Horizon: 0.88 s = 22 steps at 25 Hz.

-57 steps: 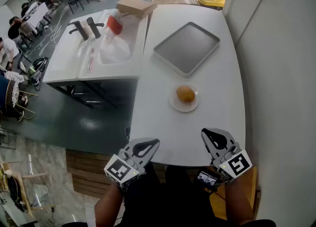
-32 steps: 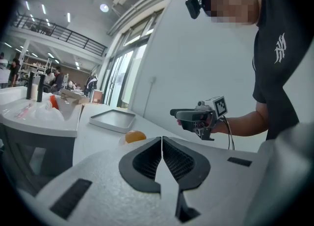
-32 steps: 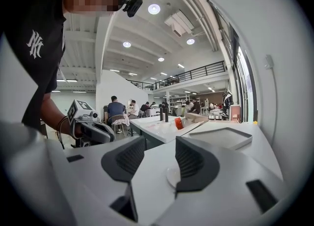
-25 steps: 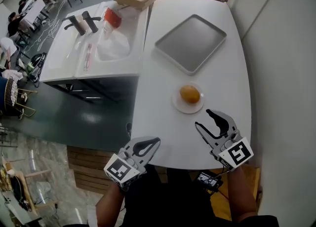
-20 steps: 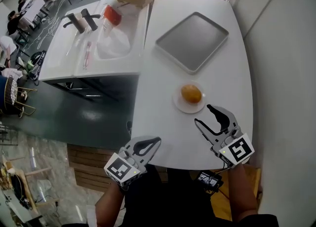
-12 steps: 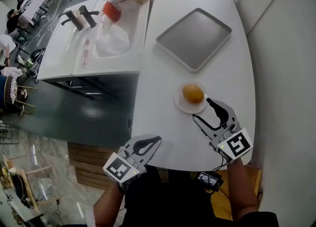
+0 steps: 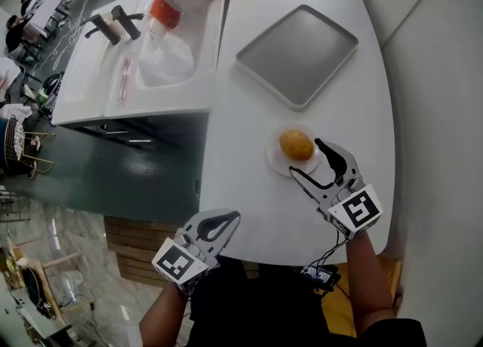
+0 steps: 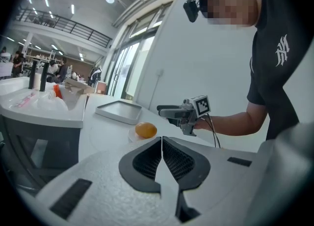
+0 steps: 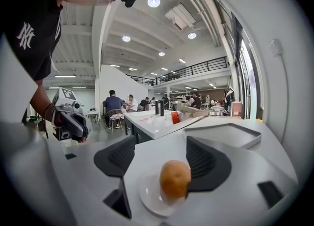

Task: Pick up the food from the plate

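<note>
- The right tongs (image 7: 304,157) are spread and opening wider. Their two jaws stand on either side of the near edge of the plate (image 7: 273,158), and neither pad presses on anything.
- In the right gripper view the right tongs (image 9: 161,144) frame the food (image 9: 175,180), which sits just beyond the jaw tips and is not gripped.
- The food (image 7: 296,144), a round orange-brown piece, rests on the plate, a little past its middle as seen from the person.
- The right forearm (image 7: 367,277) reaches forward from the body toward the plate, nearly straight. The marker cube (image 7: 355,209) faces up and the jaws point at the plate.
- The left tongs (image 7: 230,219) are clenched with nothing between them. In the left gripper view their jaws meet flush (image 8: 162,144).
- The left forearm (image 7: 162,311) is held close to the body, well apart from the plate on its near left side, and the left tongs are at the tabletop (image 7: 249,149) edge.
- The plate lies on the white tabletop.
- A grey tray (image 7: 296,53) lies beyond the plate, apart from it.
</note>
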Tool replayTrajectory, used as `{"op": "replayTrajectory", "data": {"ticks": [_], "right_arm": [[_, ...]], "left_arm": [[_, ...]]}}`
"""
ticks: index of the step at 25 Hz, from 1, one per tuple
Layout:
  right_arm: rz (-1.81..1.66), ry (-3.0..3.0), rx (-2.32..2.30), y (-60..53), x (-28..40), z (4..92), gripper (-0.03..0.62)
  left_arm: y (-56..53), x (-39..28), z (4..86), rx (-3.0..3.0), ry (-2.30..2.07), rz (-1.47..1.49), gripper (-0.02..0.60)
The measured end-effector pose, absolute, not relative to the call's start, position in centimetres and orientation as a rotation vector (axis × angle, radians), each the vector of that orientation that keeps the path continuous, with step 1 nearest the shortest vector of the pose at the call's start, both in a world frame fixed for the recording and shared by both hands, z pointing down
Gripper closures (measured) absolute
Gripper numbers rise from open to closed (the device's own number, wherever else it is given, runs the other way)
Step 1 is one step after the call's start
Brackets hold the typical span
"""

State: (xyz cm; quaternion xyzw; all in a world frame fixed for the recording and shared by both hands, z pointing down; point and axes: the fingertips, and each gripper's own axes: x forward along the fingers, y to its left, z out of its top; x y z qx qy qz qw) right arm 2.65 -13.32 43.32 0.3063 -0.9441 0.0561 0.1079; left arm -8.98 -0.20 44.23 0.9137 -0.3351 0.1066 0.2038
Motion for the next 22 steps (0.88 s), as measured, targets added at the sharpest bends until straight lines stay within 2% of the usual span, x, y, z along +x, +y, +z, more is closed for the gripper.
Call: {"op": "replayTrajectory", "data": {"ticks": [22], "right_arm": [[0.234, -2.693, 0.9, -17.3, 1.5, 48.8, 0.246]], "left_arm": [[-2.0, -9.1, 46.1, 2.518, -0.897, 0.327, 0.572]]}}
